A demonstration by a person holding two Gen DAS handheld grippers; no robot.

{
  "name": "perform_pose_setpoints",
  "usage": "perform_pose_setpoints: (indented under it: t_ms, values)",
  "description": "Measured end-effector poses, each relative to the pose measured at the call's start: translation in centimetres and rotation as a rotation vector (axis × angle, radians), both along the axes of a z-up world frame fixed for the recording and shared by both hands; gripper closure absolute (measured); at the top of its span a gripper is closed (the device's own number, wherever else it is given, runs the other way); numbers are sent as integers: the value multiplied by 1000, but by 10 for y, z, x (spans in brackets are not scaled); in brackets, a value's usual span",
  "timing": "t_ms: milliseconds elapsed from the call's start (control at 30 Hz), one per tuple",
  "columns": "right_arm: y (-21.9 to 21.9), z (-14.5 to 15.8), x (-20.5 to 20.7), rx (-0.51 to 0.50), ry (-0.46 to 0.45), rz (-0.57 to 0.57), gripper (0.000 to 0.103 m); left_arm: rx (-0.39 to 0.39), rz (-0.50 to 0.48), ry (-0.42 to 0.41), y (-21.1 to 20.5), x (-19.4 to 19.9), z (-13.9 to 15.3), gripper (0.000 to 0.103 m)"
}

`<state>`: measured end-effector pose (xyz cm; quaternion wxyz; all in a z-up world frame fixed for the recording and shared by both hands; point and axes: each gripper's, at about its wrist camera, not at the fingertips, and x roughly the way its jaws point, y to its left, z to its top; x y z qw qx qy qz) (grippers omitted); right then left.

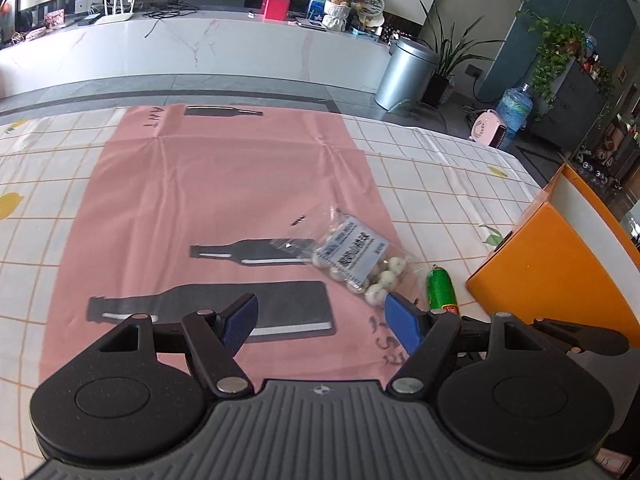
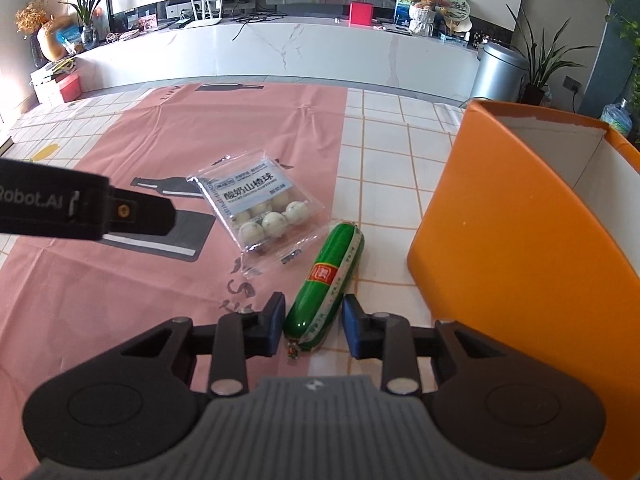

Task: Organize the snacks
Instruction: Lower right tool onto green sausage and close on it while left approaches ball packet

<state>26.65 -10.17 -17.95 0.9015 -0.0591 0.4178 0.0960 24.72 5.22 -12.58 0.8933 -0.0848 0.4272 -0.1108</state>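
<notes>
Nearest, the right gripper (image 2: 313, 323) pinches the green sausage (image 2: 326, 284) at its near end — long axis running away toward the orange box (image 2: 520, 240); farther left, the left gripper (image 1: 320, 320), fingers spread, faces the candy-ball packet (image 1: 352, 256).

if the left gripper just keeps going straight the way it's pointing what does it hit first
Probably the bare pink mat, on its printed bottle shapes. The open left gripper points between them; the bag of white balls lies slightly right of that line, though depth is hard to judge.
</notes>
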Motion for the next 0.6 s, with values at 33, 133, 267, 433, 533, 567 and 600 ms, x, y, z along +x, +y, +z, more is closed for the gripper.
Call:
perform_pose_setpoints:
  t_ms: [33,133,267,433,533,567,600]
  values:
    - [-1,0,2,-11,-6,-6,75,-3,-2,4,-3,3,-1,18]
    - [-5,0,5,-26,-17,-24,80,-18,-21,14,-13,8,-3,21]
    - [-16,-1,3,-10,-16,-49,83,-39,-33,43,-26,12,-10,22]
    - [-29,-4,-4,20,-25,-103,84,-44,14,60,-43,17,-18,22]
    - [-35,-5,-6,52,-29,-121,84,-6,28,56,-55,19,-22,22]
    - [-35,-5,-5,50,-31,-115,84,22,33,62,-59,20,-24,22]
    - [-35,-5,-5,49,-33,-110,84,45,35,58,-62,20,-25,23]
